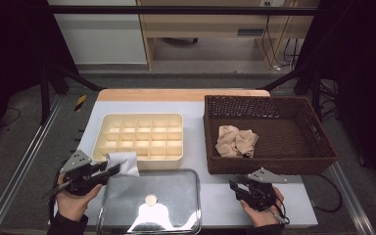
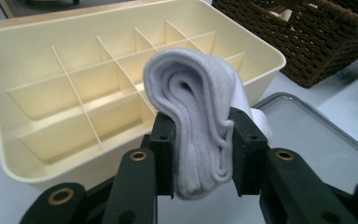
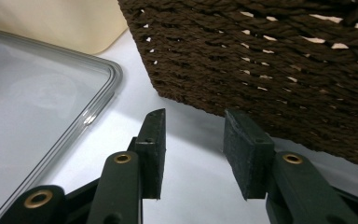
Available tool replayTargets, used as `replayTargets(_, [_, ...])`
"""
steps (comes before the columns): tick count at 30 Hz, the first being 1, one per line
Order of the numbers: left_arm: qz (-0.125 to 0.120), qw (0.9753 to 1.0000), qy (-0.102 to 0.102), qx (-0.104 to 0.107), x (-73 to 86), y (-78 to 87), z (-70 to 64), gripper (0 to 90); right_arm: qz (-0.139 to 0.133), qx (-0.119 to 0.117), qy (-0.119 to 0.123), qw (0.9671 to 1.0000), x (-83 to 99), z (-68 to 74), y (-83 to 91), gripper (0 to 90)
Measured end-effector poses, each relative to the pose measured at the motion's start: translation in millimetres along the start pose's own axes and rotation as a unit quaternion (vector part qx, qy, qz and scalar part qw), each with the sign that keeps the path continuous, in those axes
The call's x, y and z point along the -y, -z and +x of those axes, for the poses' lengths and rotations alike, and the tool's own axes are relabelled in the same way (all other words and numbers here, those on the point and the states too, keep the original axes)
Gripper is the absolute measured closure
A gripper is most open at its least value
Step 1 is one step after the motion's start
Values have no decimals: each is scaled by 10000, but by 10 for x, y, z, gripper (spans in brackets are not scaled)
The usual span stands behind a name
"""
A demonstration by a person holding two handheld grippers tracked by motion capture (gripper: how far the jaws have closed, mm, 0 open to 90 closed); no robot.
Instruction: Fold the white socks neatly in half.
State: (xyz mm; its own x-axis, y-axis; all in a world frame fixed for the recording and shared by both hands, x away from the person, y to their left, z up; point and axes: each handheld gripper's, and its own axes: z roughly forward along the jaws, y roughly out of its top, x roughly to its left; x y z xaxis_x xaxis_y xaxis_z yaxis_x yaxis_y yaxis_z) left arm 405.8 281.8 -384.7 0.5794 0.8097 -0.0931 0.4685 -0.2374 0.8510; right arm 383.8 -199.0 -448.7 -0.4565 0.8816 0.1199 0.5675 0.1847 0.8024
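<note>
My left claw [image 2: 200,144] is clamped on a folded white sock [image 2: 200,116], holding it just over the near edge of the cream divider box [image 1: 139,120], toward its 7 o'clock corner. That box is cut into many small compartments, and every one I can see stands bare. At 3 o'clock from it sits the dark woven basket [image 1: 323,142], with a crumpled beige cloth [image 1: 236,141] lying in its left half. Nearest me lies a clear lid [image 1: 176,196] flat on the table [image 1: 196,142]. My right claw [image 3: 193,149] rests by the basket's near wall, jaws parted, gripping nothing. No writing is readable anywhere.
</note>
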Motion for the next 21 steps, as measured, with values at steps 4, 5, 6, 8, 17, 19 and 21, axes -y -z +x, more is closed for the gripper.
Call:
replayTargets(4, [30,10000,-80,-46,-93,-1,24,657,-10,44,-7,10000,4,-12,20,595])
replayTargets(5, [44,9999,-97,-57,-121,-7,28,657,-4,49,-24,10000,3,-14,22,594])
replayTargets(6, [52,9999,-125,-79,-149,-12,33,657,-5,51,-22,10000,4,-19,23,594])
replayTargets(8, [65,9998,-142,-121,-206,-31,39,657,0,47,-20,10000,6,-24,19,594])
replayTargets(17, [153,9989,-335,-274,-435,-119,65,655,21,47,-20,10000,5,-17,20,593])
replayTargets(19, [194,9986,-339,-359,-476,-146,101,655,23,41,-27,10000,5,-17,19,593])
replayTargets(21, [239,9979,-356,-477,-505,-167,145,655,28,40,-4,10000,5,-14,16,594])
